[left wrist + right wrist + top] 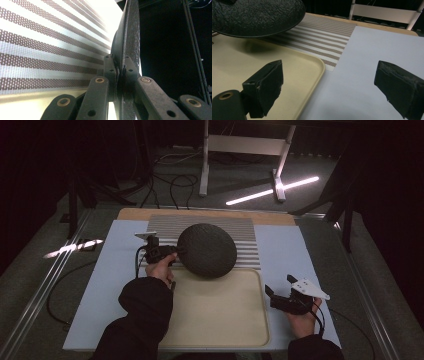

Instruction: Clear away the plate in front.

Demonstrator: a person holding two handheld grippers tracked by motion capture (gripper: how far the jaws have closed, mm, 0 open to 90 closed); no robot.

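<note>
A round black textured plate [207, 250] hangs in the air over the striped placemat [247, 232] and the far edge of the beige tray [220, 315]. My left gripper [176, 251] is shut on the plate's left rim. In the left gripper view my gripper [120, 71] pinches the plate [127, 32] edge-on, its thin rim running up between the pads. My right gripper [281, 287] rests open on the blue mat to the right of the tray, held in a hand. In the right gripper view my gripper [328, 85] stands wide with nothing between its pads, and the plate [257, 15] floats at upper left.
A pale blue mat [285, 255] covers the table under the tray and the placemat. A white metal frame [240, 150] stands on the floor beyond the table. Cables [60, 305] trail off the left side. Dark sleeves come in from the bottom edge.
</note>
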